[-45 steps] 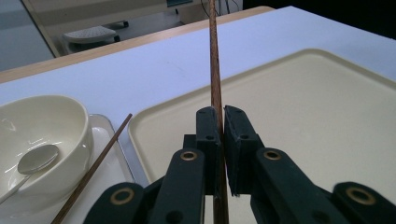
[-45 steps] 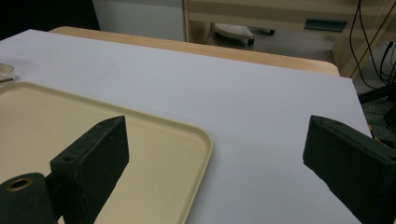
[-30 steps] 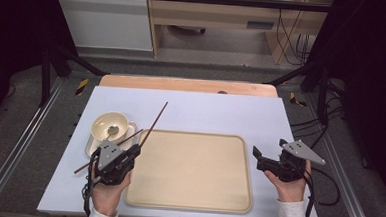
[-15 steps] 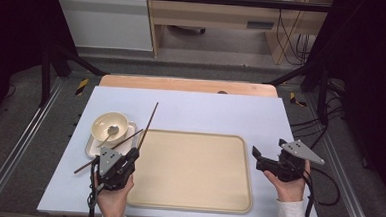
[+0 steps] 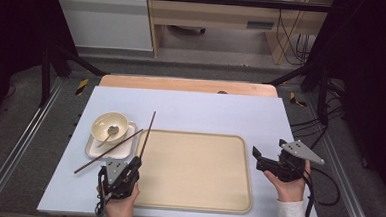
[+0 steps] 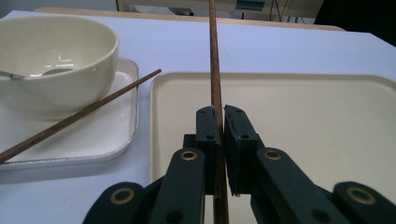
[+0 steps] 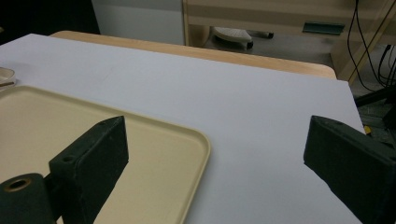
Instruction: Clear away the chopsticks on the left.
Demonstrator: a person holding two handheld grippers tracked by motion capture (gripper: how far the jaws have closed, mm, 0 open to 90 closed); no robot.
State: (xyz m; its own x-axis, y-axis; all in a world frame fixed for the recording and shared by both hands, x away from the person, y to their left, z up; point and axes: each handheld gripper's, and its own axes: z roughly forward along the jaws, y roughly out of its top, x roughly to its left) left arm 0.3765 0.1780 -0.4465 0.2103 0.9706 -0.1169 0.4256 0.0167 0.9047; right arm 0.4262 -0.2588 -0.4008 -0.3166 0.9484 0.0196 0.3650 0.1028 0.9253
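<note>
A person sits at a table covered with a pale lilac-white sheet [image 5: 206, 109], holding a black two-jaw gripper in each hand.

The left gripper [image 5: 134, 164], near the front left of the table, is clamped on a long, thin, dark brown wooden chopstick [image 5: 147, 132]. In the left gripper view the jaws are pressed against the stick from both sides, gripping it near its lower end, with a short stub passing down below the pads. From the jaws the held chopstick [image 6: 214, 60] runs straight ahead and away from the gripper, along the left edge of a large, flat, cream-coloured rectangular plastic tray [image 5: 198, 169] with rounded corners. In the high view its far tip points toward the back of the table.

A second dark brown wooden chopstick [image 5: 107, 151] lies free, well to the left of the gripper. It slants across a small white square plate [image 5: 123, 152], its upper end near the held stick without touching it. On that plate stands a round cream ceramic bowl [image 5: 110, 126] with a metal spoon [image 5: 110, 131] inside. In the left gripper view the loose stick [image 6: 79, 114] rests on the plate just in front of the bowl.

The right gripper [image 5: 258, 159], at the front right beside the tray's right edge, has its jaws spread wide with nothing between them. The right gripper view looks between them at the tray's near corner [image 7: 187, 140] and bare table sheet.
</note>
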